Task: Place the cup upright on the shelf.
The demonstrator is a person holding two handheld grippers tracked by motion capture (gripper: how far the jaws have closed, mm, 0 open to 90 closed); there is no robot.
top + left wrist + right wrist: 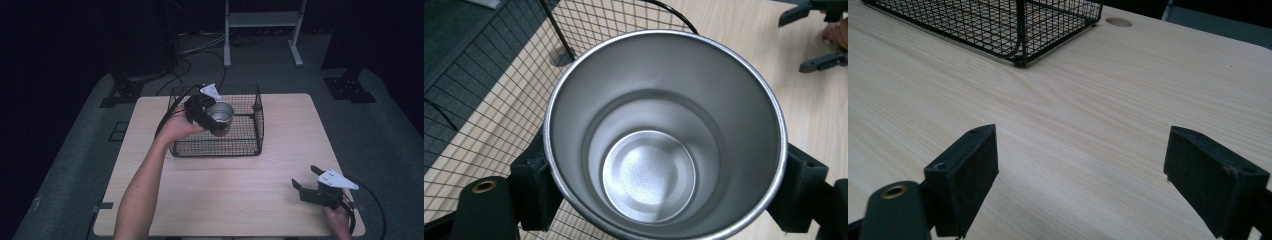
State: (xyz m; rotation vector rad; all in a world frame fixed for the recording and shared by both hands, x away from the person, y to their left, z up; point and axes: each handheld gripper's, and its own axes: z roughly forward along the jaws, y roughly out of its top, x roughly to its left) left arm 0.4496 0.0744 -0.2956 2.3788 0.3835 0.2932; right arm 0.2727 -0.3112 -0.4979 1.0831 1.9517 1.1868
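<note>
Here, the left gripper (216,119) is clenching a plain, round brushed-steel cup (220,116) over the black wire-mesh basket (248,146).

The cup is showing a bright rolled rim and dull silvery walls that are narrowing in a step to a flat, grainy bottom (649,176), with nothing lying inside; in the left gripper view the black pads (535,192) are pressing on its outer wall from both sides. The basket is sitting toward the far side of a pale wood-grain table (220,200), which is standing on grey carpet in a dark room, with cables and a white frame behind. The cup is tipping, its mouth facing up and toward the person's left, its long axis slanting off upright. The right gripper (306,187) is resting near the table's near right corner, jaws released and spread wide over bare wood.
</note>
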